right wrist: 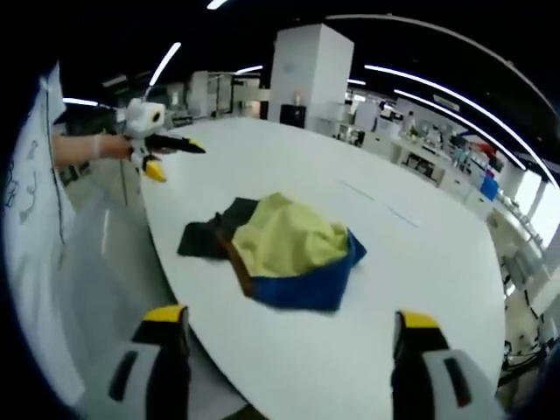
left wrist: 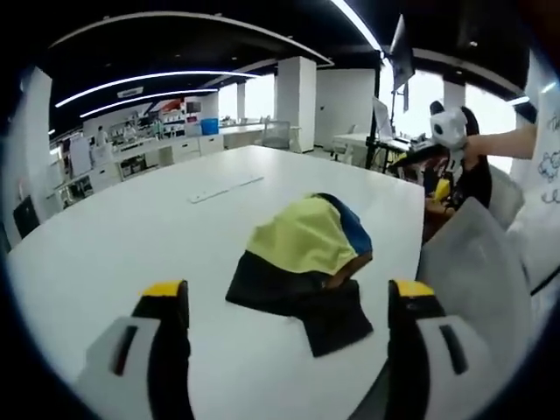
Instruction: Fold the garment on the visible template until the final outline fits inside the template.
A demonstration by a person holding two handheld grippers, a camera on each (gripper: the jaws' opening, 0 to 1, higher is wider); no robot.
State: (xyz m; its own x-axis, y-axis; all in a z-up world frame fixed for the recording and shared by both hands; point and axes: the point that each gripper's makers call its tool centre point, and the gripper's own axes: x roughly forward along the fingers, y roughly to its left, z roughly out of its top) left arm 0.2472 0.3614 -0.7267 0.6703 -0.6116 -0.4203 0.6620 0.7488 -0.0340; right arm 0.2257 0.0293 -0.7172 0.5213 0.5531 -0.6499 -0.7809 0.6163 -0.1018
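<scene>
- left gripper view: the left gripper (left wrist: 289,302) hangs above the near part of the white table (left wrist: 131,227), its two yellow-tipped jaws set wide apart with nothing between them.
- ahead of the jaws the garment (left wrist: 302,262) lies in a rumpled heap on the table toward the edge on this view's right. a yellow panel sits on top, a blue strip shows along its far side, and black cloth spreads out toward the jaws.
- no template outline can be made out around the heap here; a faint pale strip (left wrist: 226,189) lies farther back on the table, and what it is cannot be told.
- by the look of it the folding has not started: the cloth is bunched, not flat, so spreading it and every fold are left to do.
- up at the right of this view the right gripper (left wrist: 446,140) is held off past the table's edge, and whether it is open cannot be read from here.
- right gripper view: the right gripper (right wrist: 289,319) also stands wide and empty, over the table edge.
- from this side the same heap shows yellow on top, blue nearer the jaws and black at the view's left, well inside the table.
- the left gripper appears at upper left in a person's hand (right wrist: 103,145).
</scene>
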